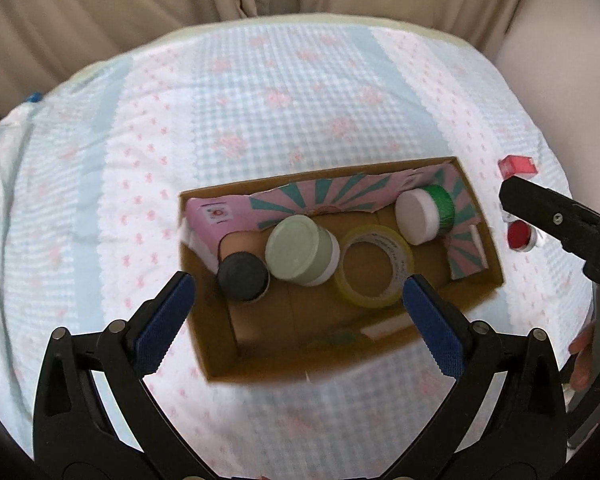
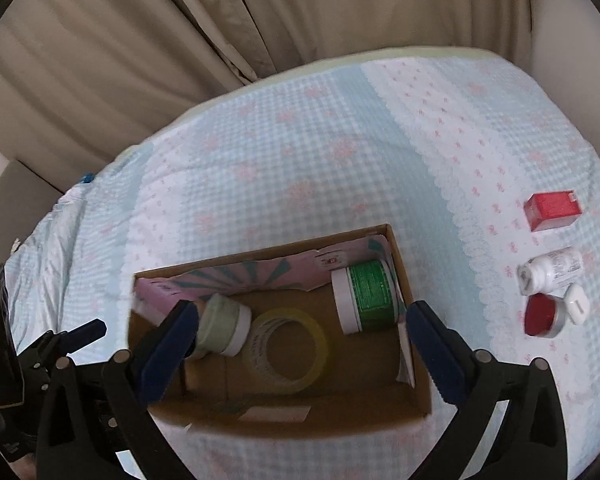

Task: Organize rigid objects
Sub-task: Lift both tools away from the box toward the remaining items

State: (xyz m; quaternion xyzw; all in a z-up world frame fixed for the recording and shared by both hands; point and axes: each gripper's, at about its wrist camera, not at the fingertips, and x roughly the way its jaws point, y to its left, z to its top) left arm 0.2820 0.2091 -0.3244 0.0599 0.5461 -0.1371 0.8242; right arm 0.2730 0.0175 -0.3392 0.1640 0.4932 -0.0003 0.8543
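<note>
Four in the box: a black-lidded jar (image 1: 242, 277), a pale green jar (image 1: 300, 254), a tape roll (image 1: 374, 266) and a green-labelled jar (image 1: 424, 216) are seen inside the cardboard box (image 1: 220, 344).
Box: it is set on the checked bedspread (image 1: 260, 92), with a pink and teal patterned carton (image 1: 324, 196) leaned along its far wall.
Green-labelled jar: it is laid on its side in the box's far right corner.
Tape roll: it is laid flat, mid-box, just beside the pale green jar.
Outside the box: to its right, well apart, a red box (image 2: 552, 210), a white bottle (image 2: 550, 272), a red-lidded tin (image 2: 544, 316) and a small white case (image 2: 576, 304) are found.
Left gripper (image 1: 298, 308): jaws are held wide apart above the box, nothing between them.
Right gripper (image 2: 300, 338): jaws are spread fully, nothing gripped, above the box.
</note>
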